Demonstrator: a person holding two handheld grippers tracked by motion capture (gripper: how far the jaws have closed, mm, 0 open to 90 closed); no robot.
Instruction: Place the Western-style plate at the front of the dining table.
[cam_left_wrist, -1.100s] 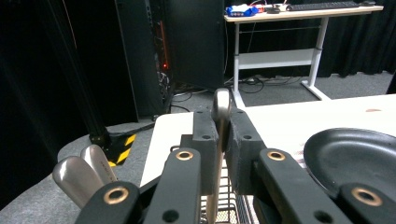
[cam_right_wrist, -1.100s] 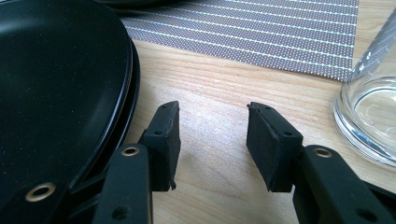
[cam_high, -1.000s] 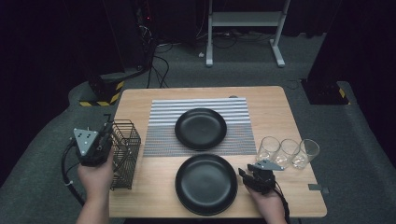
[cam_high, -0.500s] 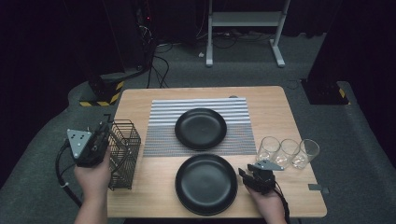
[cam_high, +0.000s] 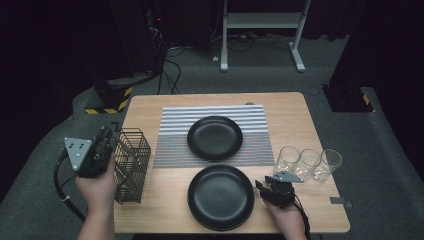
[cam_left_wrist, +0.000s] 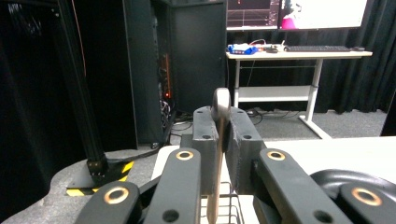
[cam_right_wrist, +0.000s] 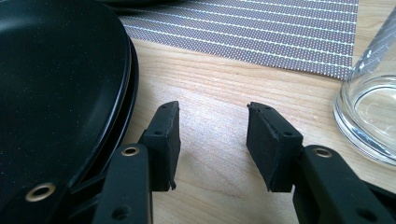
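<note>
Partly hidden, a utensil (cam_left_wrist: 220, 107) — type unclear — sits clamped in the left gripper (cam_left_wrist: 221, 135).

Left tool (cam_left_wrist: 219, 140): both black jaws closed on a thin, pale utensil (cam_left_wrist: 220, 109), seen edge-on, its rounded end standing upright above the jaw tips. Wires of a basket (cam_left_wrist: 229, 207) sit directly below the jaws, with the utensil's lower part running down toward them. Rim of a black plate (cam_left_wrist: 348, 177) at lower right on the pale desk (cam_left_wrist: 336, 151). Behind: dark cabinet (cam_left_wrist: 196, 51), white stand (cam_left_wrist: 299, 60) carrying a keyboard, black curtains.
</note>
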